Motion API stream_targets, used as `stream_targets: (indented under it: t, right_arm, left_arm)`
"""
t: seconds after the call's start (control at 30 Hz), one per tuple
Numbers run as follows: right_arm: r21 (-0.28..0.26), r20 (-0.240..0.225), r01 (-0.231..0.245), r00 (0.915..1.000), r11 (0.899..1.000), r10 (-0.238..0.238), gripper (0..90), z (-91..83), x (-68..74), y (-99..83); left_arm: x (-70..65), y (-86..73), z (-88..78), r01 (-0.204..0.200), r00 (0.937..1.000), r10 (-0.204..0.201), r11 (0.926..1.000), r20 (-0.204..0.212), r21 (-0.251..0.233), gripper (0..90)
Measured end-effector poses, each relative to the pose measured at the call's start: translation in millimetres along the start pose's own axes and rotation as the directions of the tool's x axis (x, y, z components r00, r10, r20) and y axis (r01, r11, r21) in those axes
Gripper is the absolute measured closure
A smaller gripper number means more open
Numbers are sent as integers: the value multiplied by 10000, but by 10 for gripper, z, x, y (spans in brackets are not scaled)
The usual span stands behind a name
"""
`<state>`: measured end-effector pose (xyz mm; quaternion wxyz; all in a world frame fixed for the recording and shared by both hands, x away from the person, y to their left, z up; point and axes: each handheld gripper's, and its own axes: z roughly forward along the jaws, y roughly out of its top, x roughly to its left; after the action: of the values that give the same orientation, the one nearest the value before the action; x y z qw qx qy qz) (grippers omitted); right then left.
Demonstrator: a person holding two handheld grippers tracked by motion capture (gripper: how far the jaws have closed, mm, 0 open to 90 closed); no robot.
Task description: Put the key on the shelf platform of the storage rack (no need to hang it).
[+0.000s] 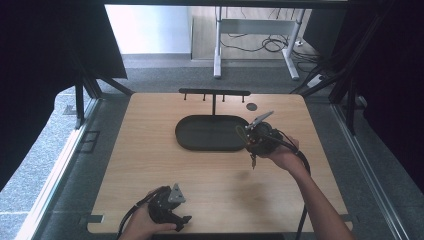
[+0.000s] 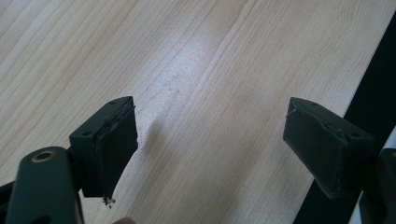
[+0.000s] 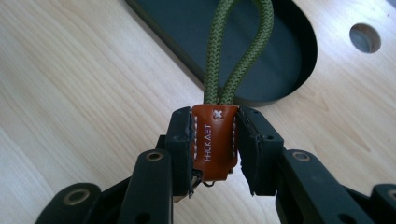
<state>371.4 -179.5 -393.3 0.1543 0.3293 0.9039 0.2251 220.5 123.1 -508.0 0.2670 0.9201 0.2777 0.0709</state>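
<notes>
the left gripper [image 1: 172,212] is rested at the near edge of the table [image 1: 150,150], its jaws spread wide with nothing between them; in the left gripper view bare wood grain is seen between the pads [image 2: 114,140]. it can be left parked there, well apart from the work.

further right, a black oval tray [image 1: 200,145] lies in the middle of the table, and behind it a black hook rack [image 1: 214,93] is stood upright with several pegs along its bar.

at the tray's right end the right gripper [image 1: 255,137] is held above the table, its jaws closed on the brown leather tab [image 3: 214,142] of a keychain. a green cord loop [image 3: 238,51] rises from the tab, out over the tray's end.

the step in hand is judged to be the hanging of the loop on a rack peg. for this to go well, the grip should be kept firm on the tab, the loop kept open and facing the peg, and the approach made slowly from above so that the cord drops over the peg.

what hangs below the gripper in the high view is too small to be made out. the top of the loop is cut off in the right gripper view. a small metal piece under the tab is mostly hidden by the jaws. the number of pegs cannot be counted with certainty.
</notes>
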Motion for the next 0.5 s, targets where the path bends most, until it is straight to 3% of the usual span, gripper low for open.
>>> stream_targets:
  t: [0.5]
  right_arm:
    - [-21,-145,2,9999,10000,-2,671,59,-73,375]
  left_arm:
    - [-3,6,-8,-74,10000,74,10000,21,-5,182]
